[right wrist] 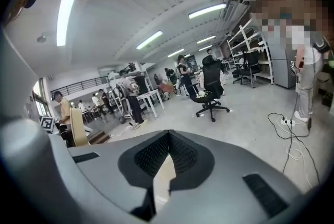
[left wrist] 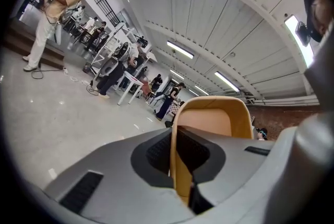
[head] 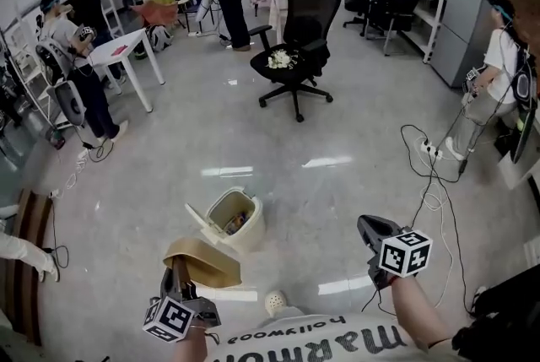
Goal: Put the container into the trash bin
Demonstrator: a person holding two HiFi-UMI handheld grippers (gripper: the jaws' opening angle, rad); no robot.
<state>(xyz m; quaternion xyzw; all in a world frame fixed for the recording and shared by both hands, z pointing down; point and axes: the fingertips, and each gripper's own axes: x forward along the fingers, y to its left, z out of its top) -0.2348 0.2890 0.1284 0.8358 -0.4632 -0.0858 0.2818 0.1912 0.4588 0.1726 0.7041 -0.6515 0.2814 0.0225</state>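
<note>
A tan, shallow container (head: 202, 261) hangs just in front of the person's body, with my left gripper (head: 180, 267) shut on its rim. In the left gripper view the container's wall (left wrist: 211, 122) stands upright between the jaws of that gripper (left wrist: 175, 133). The cream trash bin (head: 250, 232) stands on the floor just beyond it, its lid swung open to the left and some rubbish inside. My right gripper (head: 365, 222) hovers to the right of the bin, shut with nothing in it; its tips (right wrist: 168, 137) meet. The right gripper view shows the container (right wrist: 78, 126) at far left.
A black office chair (head: 297, 40) with something white on its seat stands mid-floor. There is a white table (head: 126, 50) at left, and several people around the room. Cables (head: 434, 187) and a power strip (head: 430, 151) lie on the floor at right, near a standing person (head: 498, 73).
</note>
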